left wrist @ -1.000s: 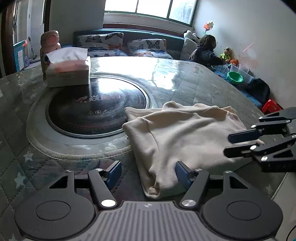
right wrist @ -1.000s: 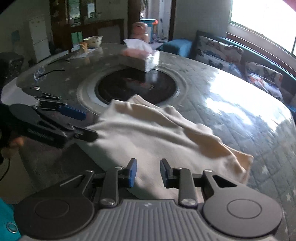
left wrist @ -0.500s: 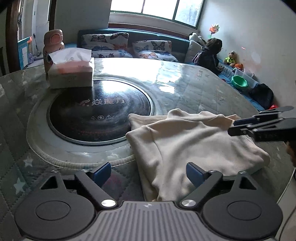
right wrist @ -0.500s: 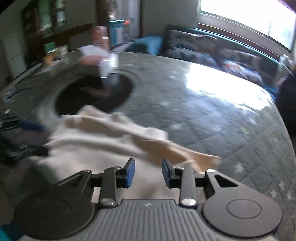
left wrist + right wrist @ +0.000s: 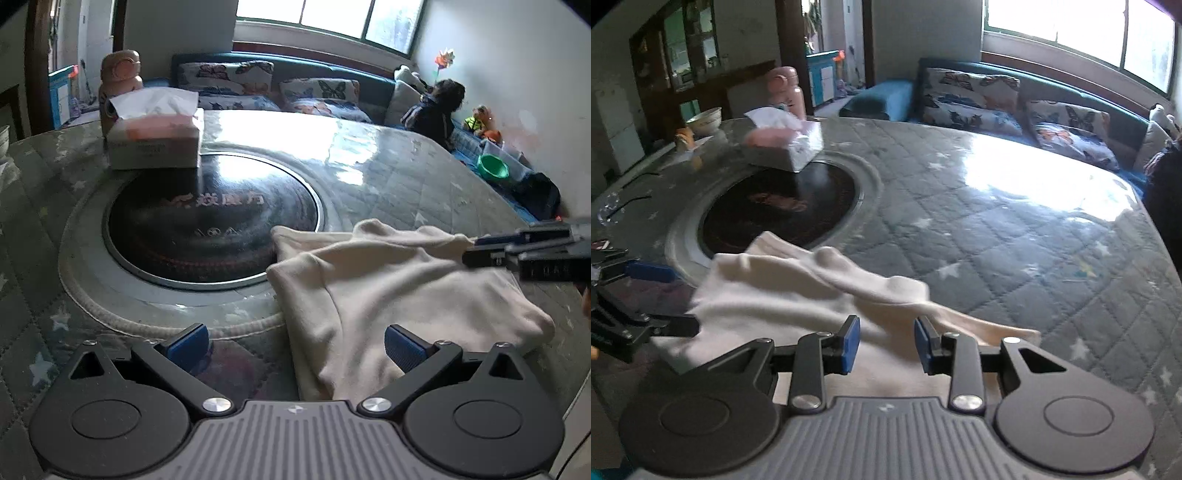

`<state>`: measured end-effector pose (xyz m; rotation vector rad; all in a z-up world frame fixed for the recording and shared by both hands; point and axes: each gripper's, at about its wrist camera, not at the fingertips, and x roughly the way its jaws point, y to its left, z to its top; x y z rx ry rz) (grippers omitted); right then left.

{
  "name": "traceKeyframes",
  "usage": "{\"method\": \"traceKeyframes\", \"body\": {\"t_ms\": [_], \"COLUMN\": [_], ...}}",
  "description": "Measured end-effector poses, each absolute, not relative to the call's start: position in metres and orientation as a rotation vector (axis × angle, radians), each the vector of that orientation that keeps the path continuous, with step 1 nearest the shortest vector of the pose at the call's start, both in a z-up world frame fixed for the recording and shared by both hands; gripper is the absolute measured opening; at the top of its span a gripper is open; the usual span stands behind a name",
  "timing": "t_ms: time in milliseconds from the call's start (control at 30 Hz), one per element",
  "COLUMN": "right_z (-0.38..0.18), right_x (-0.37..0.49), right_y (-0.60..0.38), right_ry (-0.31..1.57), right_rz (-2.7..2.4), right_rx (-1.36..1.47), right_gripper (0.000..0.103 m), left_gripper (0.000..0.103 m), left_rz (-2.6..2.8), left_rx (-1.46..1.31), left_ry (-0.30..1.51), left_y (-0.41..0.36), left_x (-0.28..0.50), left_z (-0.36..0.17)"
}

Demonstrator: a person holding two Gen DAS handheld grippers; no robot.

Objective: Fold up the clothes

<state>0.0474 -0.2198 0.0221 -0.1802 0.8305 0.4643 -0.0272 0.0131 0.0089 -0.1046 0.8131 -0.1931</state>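
A cream garment [image 5: 406, 288] lies folded and rumpled on the quilted table, just right of the black round hotplate [image 5: 210, 221]. My left gripper [image 5: 295, 343] straddles the garment's near left corner; its jaws are opening wide and the blue pads do not touch the cloth. The right wrist view shows the garment [image 5: 775, 295] with the left gripper [image 5: 685, 300] at its left edge. My right gripper [image 5: 886, 343] hovers over the garment's right side, jaws a little apart with nothing pinched. It shows in the left wrist view as the right gripper [image 5: 471, 250] by the far right corner.
A tissue box [image 5: 155, 142] and a pink bottle [image 5: 120, 74] stand behind the hotplate. The table's edge [image 5: 576, 387] runs close on the right. A person [image 5: 436, 110] sits by the sofa beyond, near a green bowl [image 5: 493, 166]. A bowl [image 5: 705, 118] sits at the far left.
My left jaws have spread much wider around the garment's near corner. The right gripper has shifted toward the garment's far right corner and rolled; its jaws stay about the same.
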Motion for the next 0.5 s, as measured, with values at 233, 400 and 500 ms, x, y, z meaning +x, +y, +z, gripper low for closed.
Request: {"method": "traceKeyframes", "body": {"t_ms": [233, 400, 500], "right_z": [0.027, 0.029, 0.028], "right_x": [0.019, -0.005, -0.021], "right_y": [-0.179, -0.142, -0.117], "right_ry": [0.821, 0.825, 0.815], "right_rz": [0.585, 0.709, 0.778], "right_rx": [-0.279, -0.363, -0.429], "right_gripper": [0.033, 0.038, 0.039], "left_gripper": [0.103, 0.103, 0.103], "left_rz": [-0.142, -0.098, -0.089], "left_rx": [-0.139, -0.163, -0.185], "left_ry": [0.81, 0.839, 0.853], "left_y": [0.027, 0.038, 0.043], "left_x": [-0.024, -0.02, -0.02], "left_z": [0.012, 0.012, 0.013]}}
